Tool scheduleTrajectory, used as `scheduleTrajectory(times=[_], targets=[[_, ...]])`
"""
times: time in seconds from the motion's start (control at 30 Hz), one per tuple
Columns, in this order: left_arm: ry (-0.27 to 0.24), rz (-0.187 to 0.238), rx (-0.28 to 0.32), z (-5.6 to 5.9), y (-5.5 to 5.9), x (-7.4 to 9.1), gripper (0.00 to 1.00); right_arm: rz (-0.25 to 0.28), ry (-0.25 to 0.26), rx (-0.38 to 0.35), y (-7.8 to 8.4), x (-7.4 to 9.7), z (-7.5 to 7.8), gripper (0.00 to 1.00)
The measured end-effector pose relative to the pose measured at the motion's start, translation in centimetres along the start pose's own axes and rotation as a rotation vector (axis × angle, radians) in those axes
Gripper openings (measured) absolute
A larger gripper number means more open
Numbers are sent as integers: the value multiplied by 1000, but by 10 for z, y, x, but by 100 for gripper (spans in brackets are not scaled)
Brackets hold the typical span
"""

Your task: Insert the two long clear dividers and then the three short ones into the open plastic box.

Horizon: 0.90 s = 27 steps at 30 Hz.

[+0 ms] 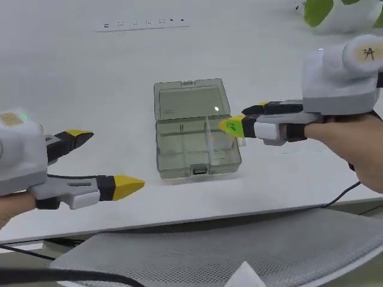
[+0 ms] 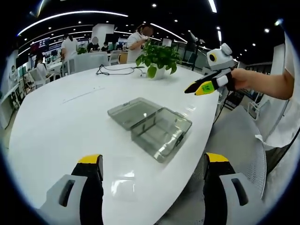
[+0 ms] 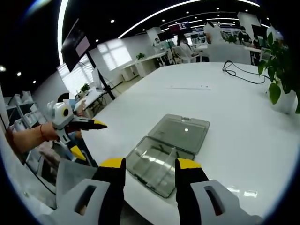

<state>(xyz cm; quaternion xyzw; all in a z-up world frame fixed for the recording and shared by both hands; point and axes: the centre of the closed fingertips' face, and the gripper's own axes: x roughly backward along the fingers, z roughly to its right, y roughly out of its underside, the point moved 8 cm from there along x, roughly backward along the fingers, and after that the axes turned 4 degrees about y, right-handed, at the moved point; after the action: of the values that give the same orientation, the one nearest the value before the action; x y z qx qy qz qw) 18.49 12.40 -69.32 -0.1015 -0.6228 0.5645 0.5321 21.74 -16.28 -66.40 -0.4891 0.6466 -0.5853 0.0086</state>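
Head view: a broad white table [image 1: 90, 84] carries the work, with a grey mesh chair [image 1: 239, 245] pushed up at its near edge. Around the middle of the table lies the open box of smoky clear plastic [image 1: 179, 169], its flat lid [image 1: 191, 101] folded back on the far side and its tray toward the person. The right gripper [image 1: 234, 118] hangs at the tray's right edge, its yellow-tipped fingers a little apart and holding nothing. The left gripper [image 1: 115, 159] sits well to the left of the box, fingers spread wide and empty. A long clear divider [image 1: 207, 140] stands upright in the tray, running front to back; I cannot tell whether other dividers are fitted. A white power strip [image 1: 142, 24] lies on the far side of the table.

Right gripper view: the box [image 3: 140, 171] shows between the parted fingers, the divider [image 3: 171, 157] upright inside.

Left gripper view: the box [image 2: 154, 136] lies ahead of the splayed fingers, the right gripper [image 2: 197, 88] above its far side.
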Motion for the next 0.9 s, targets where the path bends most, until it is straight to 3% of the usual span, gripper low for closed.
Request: scheduleTrajectory(times=[0.27, 0.37, 0.43, 0.5, 0.67, 0.9], targets=[[-23, -70, 10, -19, 15, -7, 89, 29, -3, 21, -4, 5, 6, 46], [-31, -119, 11, -26, 24, -13, 86, 50, -5, 28, -6, 8, 9, 47], [-49, -176, 6, -30, 31, -16, 83, 56, -7, 35, -6, 9, 10, 48], [-45, -179, 16, -32, 33, -20, 82, 50, -12, 41, -4, 10, 12, 49], [-108, -269, 20, -42, 42, -23, 70, 65, -11, 64, -7, 14, 16, 49], [-135, -346, 47, -46, 51, -34, 57, 94, -12, 79, -7, 19, 18, 48]])
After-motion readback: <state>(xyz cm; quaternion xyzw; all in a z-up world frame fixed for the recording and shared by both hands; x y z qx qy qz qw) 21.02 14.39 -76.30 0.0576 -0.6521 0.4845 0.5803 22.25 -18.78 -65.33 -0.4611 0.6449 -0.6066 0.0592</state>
